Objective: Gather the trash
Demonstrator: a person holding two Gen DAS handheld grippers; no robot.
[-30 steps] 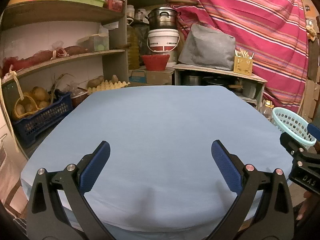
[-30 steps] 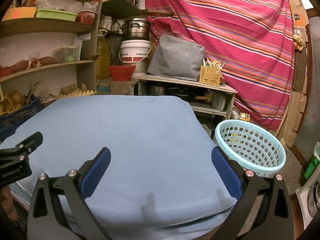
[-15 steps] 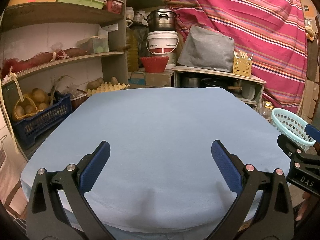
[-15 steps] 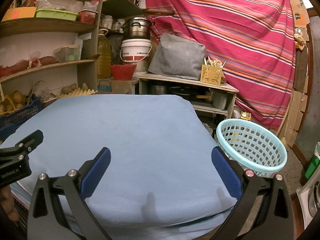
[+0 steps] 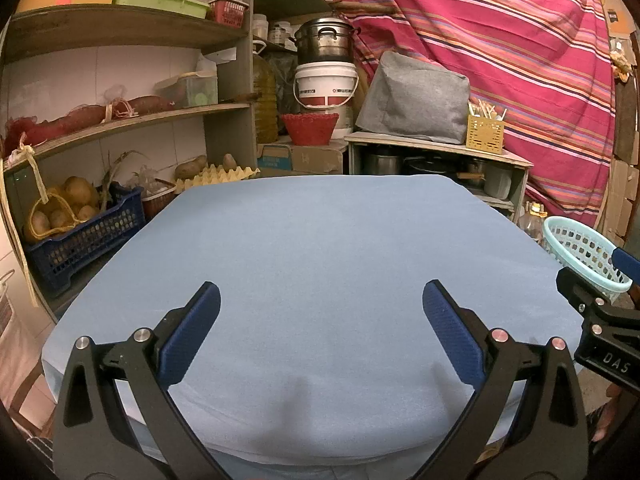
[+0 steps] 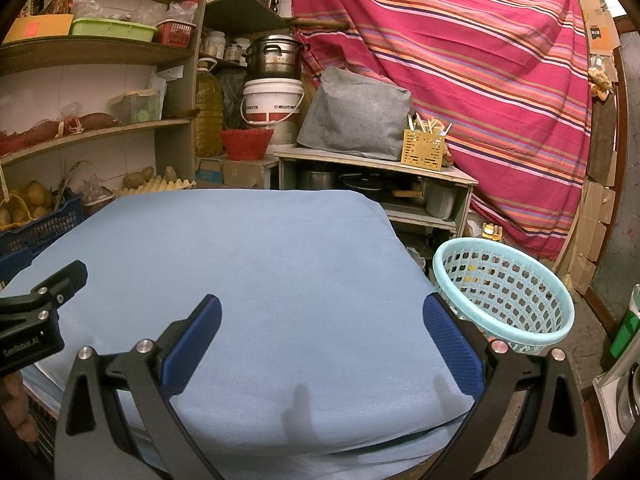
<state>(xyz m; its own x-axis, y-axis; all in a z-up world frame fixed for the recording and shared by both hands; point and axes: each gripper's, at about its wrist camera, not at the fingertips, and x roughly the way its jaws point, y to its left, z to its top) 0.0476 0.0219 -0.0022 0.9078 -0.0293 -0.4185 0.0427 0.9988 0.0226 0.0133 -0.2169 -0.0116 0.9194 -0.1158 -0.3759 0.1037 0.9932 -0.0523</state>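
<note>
Left gripper point(image 5: 320, 312): hovering over the blue-covered table point(image 5: 320, 240), jaws spread wide, gripping nothing.
Right gripper point(image 6: 320, 316): likewise spread, pinching nothing.
Trash basket point(image 6: 504, 300): sitting at 3 o'clock, beside the table's edge.

We stand in a crowded storeroom under warm, dim light, facing a table covered in a pale blue cloth point(image 5: 320, 248). On our left, wooden shelves point(image 5: 120, 120) run along a white tiled wall point(image 5: 100, 72), and a dark blue crate point(image 5: 84, 240) sits below them. Behind the table a red striped curtain point(image 6: 460, 60) hangs across the back, above a low wooden cabinet point(image 6: 376, 184) that carries a grey cover point(image 6: 356, 116).
</note>
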